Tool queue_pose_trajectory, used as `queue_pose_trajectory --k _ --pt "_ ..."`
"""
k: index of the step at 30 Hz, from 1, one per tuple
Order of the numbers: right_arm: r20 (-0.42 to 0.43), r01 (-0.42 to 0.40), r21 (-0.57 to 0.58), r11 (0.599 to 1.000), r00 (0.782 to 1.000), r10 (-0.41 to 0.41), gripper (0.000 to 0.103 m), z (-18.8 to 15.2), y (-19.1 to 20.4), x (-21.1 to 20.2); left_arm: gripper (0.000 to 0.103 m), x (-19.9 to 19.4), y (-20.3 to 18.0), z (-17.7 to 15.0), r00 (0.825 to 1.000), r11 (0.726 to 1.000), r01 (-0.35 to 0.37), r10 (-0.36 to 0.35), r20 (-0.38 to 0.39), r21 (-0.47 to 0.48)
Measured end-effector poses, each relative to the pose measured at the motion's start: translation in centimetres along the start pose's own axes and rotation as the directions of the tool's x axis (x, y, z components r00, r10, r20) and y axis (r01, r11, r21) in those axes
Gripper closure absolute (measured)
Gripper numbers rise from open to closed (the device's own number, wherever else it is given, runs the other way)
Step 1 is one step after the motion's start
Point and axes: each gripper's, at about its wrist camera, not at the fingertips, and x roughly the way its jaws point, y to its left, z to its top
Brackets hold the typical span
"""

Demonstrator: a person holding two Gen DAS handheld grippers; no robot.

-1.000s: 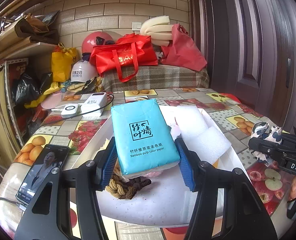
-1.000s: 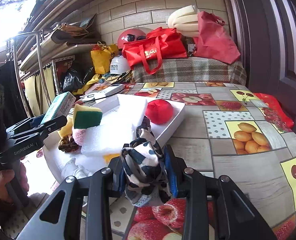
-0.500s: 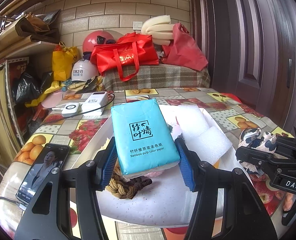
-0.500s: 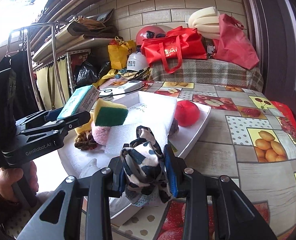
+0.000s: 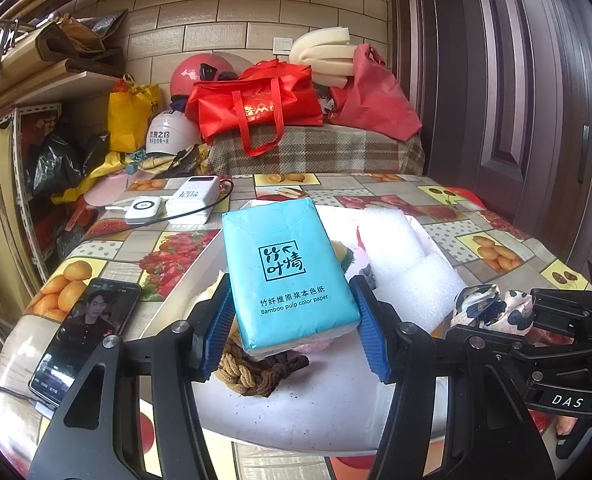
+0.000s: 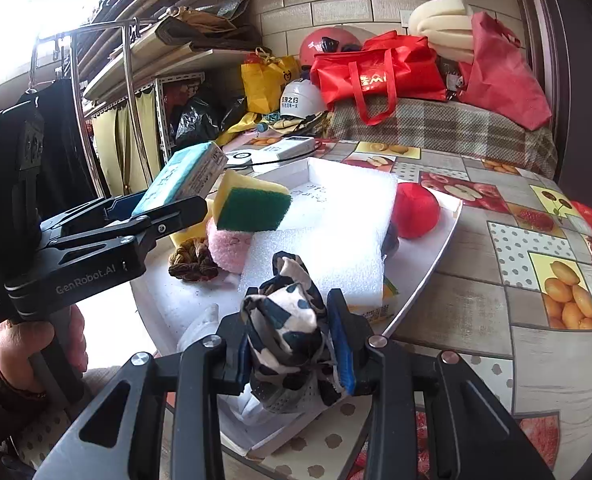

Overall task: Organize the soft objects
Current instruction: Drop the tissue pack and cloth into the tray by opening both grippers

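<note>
My left gripper (image 5: 292, 332) is shut on a blue tissue pack (image 5: 288, 272) and holds it above the white tray (image 5: 303, 412). The pack also shows in the right wrist view (image 6: 184, 176). My right gripper (image 6: 296, 344) is shut on a black-and-white patterned cloth (image 6: 288, 320), over the tray's near edge (image 6: 423, 280). In the tray lie white foam sheets (image 6: 335, 240), a yellow-green sponge (image 6: 252, 204), a pink fluffy pad (image 6: 228, 244), a brown braided hair tie (image 5: 252, 372) and a red ball (image 6: 415, 210).
A phone (image 5: 84, 336) lies on the fruit-pattern tablecloth at the left. Two white power banks (image 5: 192, 204) with a cable sit behind the tray. Bags and helmets (image 5: 256, 100) are piled at the back. A door (image 5: 515, 80) stands at the right.
My right gripper has moved left with the patterned cloth, from over the tablecloth to over the tray's near edge, closer to the left gripper. The left gripper holds still.
</note>
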Motion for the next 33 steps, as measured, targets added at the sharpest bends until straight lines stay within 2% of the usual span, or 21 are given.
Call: queue_pose_trajectory --k 11,15,18,20,21,22,23,24,25,27,33 --pt "-0.066 -0.043 0.083 0.996 0.997 0.049 0.069 1.3 -1.1 3.4 0.046 0.1 0.0 0.0 1.0 1.0 0.0 0.0 -0.007 0.002" --pt "-0.043 0.007 0.084 0.996 0.999 -0.004 0.069 2.6 -1.7 4.9 0.046 1.0 -0.4 0.2 0.998 1.0 -0.013 0.014 -0.054 0.018" --pt "-0.036 0.014 0.116 0.993 0.999 -0.01 0.068 2.9 -2.1 5.2 0.045 2.3 -0.5 0.3 0.995 1.0 -0.025 0.026 -0.1 0.016" --pt "-0.007 0.016 0.123 0.992 1.0 -0.015 0.06 2.8 -2.2 4.5 0.045 2.7 -0.4 0.4 0.994 0.999 -0.046 0.045 -0.104 -0.003" --pt "0.015 0.022 0.126 0.992 1.0 -0.024 0.033 2.7 -2.2 4.0 0.042 2.8 -0.4 0.5 0.993 0.998 -0.066 0.065 -0.102 -0.005" --pt "0.037 0.03 0.129 0.991 0.999 -0.035 0.005 2.6 -2.2 3.6 0.034 2.7 -0.4 0.5 0.992 0.996 -0.088 0.087 -0.096 -0.005" --pt "0.063 0.04 0.131 0.991 0.997 -0.048 0.0 2.6 -2.2 3.1 0.029 2.4 -0.4 0.4 0.992 0.995 -0.102 0.101 -0.082 -0.008" --pt "0.09 0.041 0.134 0.99 0.995 -0.053 0.0 2.5 -2.2 2.5 0.02 2.1 -0.2 0.4 0.992 0.994 -0.109 0.108 -0.067 -0.015" --pt "0.108 0.037 0.134 0.99 0.993 -0.051 0.0 2.5 -2.2 2.2 0.016 1.9 -0.1 0.4 0.993 0.994 -0.109 0.108 -0.054 -0.021" --pt "0.117 0.04 0.134 0.99 0.992 -0.056 0.0 2.4 -2.1 1.8 0.013 1.7 0.0 0.4 0.994 0.994 -0.105 0.104 -0.042 -0.026" --pt "0.134 0.048 0.121 0.992 0.989 -0.064 0.0 1.9 -1.9 0.7 0.012 1.1 -0.6 0.5 0.995 0.995 -0.099 0.099 -0.005 0.007"
